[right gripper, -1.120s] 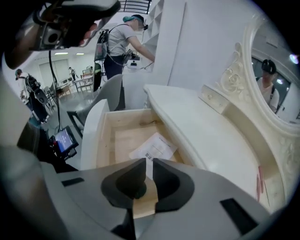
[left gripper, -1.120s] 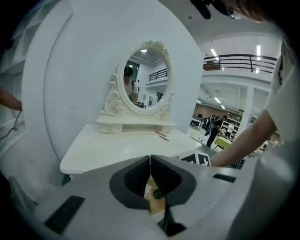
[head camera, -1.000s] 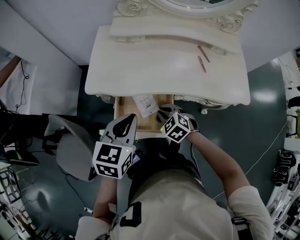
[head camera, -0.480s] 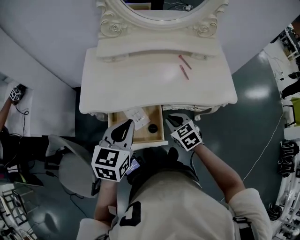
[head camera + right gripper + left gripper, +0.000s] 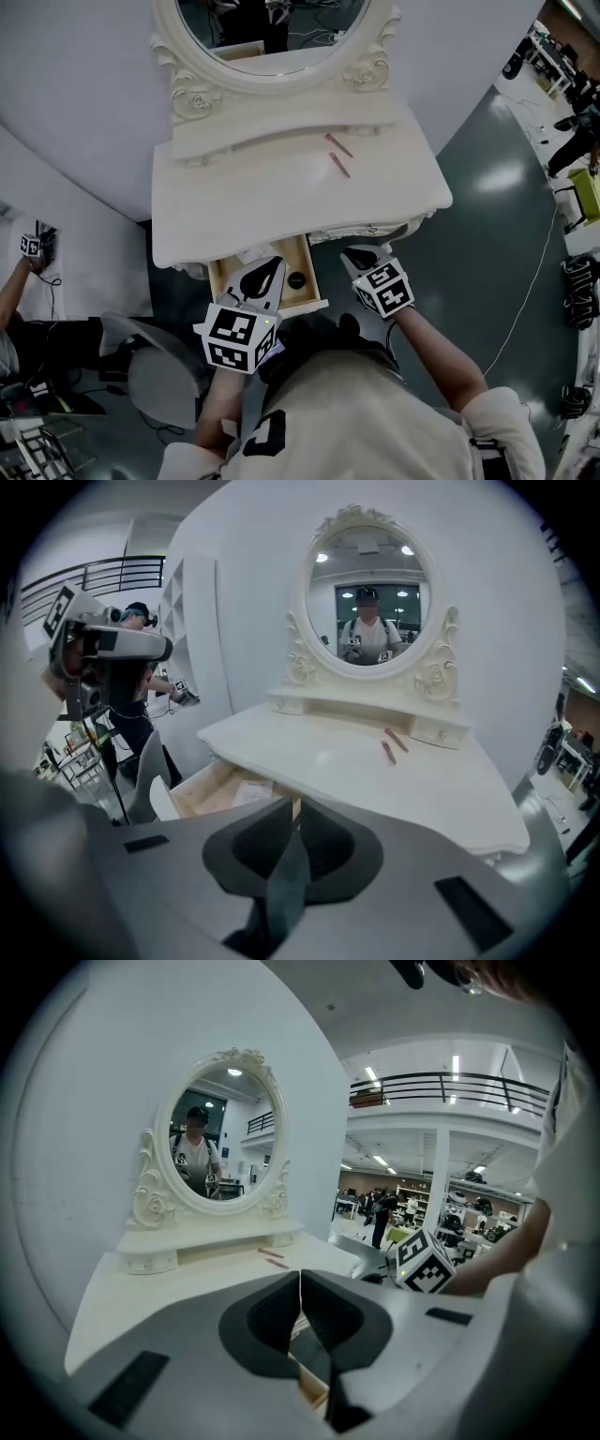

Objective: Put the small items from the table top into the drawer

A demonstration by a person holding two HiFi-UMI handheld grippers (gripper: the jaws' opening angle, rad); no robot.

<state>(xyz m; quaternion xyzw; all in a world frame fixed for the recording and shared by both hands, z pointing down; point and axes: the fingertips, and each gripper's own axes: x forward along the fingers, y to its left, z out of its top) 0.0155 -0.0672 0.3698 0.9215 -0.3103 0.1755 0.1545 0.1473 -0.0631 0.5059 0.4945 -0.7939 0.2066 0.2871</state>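
Two thin reddish sticks (image 5: 338, 165) (image 5: 386, 753) lie side by side on the white dressing table (image 5: 234, 197), near its back right. Below the table's front edge the wooden drawer (image 5: 313, 281) stands open. In it lie a small black round item (image 5: 296, 279) and a white card (image 5: 251, 255) (image 5: 248, 792). My left gripper (image 5: 266, 272) (image 5: 300, 1274) hovers over the drawer's front, shut and holding nothing. To the right of the drawer, by the table's front edge, my right gripper (image 5: 359, 253) (image 5: 292, 803) is also shut and holds nothing.
An oval mirror (image 5: 272, 28) in a carved frame stands on a raised shelf (image 5: 281, 127) at the table's back. A grey chair (image 5: 155, 361) stands to the left of me. A person's arm (image 5: 19, 281) shows at the far left. A cable (image 5: 534, 281) runs over the dark floor on the right.
My right gripper has come out of the drawer and moved right and up, and the black round item now lies in view there. The left gripper has risen a little. The head view has swung.
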